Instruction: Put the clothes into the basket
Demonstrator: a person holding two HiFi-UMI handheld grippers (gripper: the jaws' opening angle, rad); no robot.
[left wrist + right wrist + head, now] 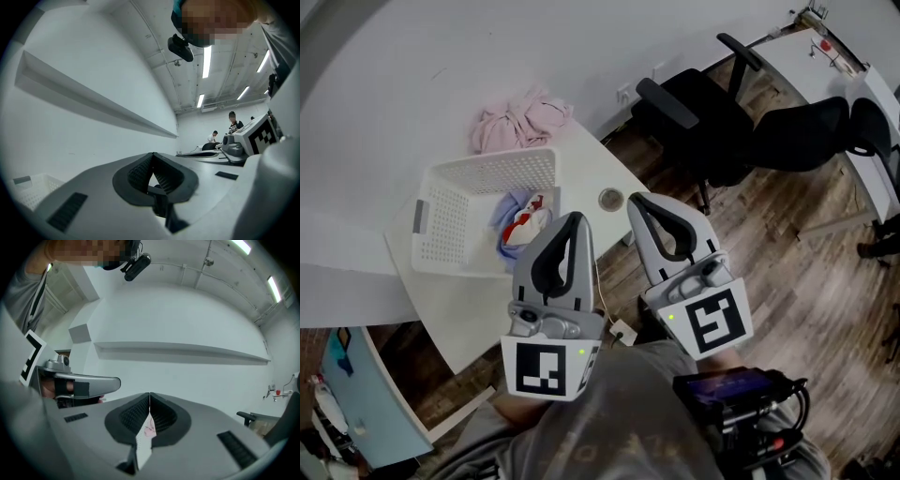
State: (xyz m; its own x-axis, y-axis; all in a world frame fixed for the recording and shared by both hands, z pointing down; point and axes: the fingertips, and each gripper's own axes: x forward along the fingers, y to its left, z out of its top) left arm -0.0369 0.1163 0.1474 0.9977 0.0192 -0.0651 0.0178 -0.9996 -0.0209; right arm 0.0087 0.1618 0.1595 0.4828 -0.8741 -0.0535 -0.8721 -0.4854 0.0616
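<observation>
Basket [487,171] sits on white table [592,161], left side. Blue, red and white clothes [523,221] lie inside it at its right end. Pink clothes [520,120] are heaped on the table just past the basket's far rim. Left gripper [574,218] and right gripper [635,200] are side by side, near the person. Both have jaws pressed together, nothing pinched. Black chairs [703,122] stand far right.

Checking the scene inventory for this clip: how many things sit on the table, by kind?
Basket: 1
Clothes: 2 (pink heap outside the basket, mixed heap in it)
Round disc: 1
Total: 4
</observation>
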